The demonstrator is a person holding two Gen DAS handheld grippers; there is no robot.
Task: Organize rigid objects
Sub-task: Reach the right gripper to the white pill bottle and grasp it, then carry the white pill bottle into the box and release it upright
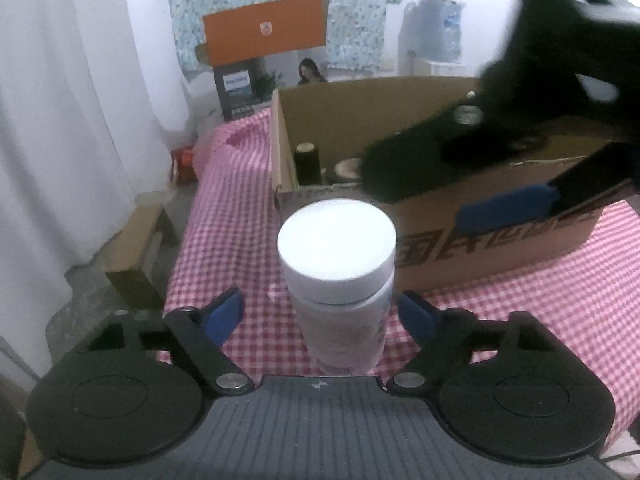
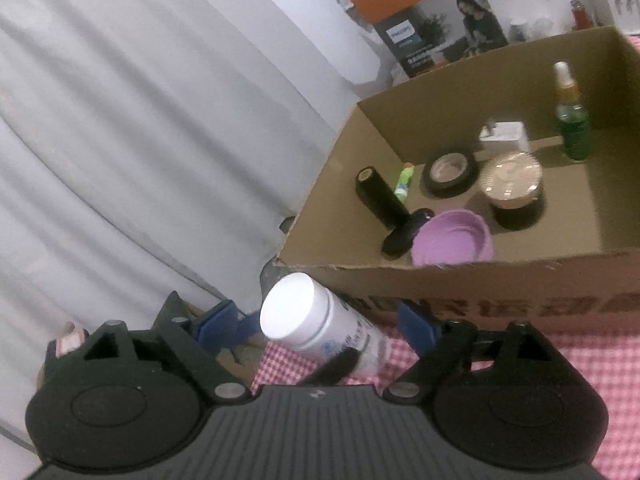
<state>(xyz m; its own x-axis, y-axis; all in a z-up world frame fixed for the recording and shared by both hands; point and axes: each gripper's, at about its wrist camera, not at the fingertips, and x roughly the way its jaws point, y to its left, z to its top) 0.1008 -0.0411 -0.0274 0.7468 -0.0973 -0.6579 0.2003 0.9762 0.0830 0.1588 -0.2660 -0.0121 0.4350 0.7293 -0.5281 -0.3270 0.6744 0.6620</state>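
Observation:
A white bottle with a white cap (image 1: 338,280) stands upright on the red checked tablecloth, just in front of a cardboard box (image 1: 496,236). My left gripper (image 1: 322,312) is open, its blue pads on either side of the bottle and apart from it. My right gripper (image 1: 440,196) hovers open over the box's front wall. In the right wrist view the bottle (image 2: 316,320) sits between the open right gripper's (image 2: 324,320) pads, lower down. The box (image 2: 460,280) holds a purple lid (image 2: 452,242), a black cylinder (image 2: 384,196), a tape roll (image 2: 450,170), a round jar (image 2: 512,182) and a green spray bottle (image 2: 572,124).
A white curtain (image 1: 60,120) hangs at the left. A brown carton (image 1: 136,256) stands on the floor beside the table's left edge. An orange and dark product box (image 1: 248,60) stands behind the table. A water jug (image 1: 438,28) stands at the back right.

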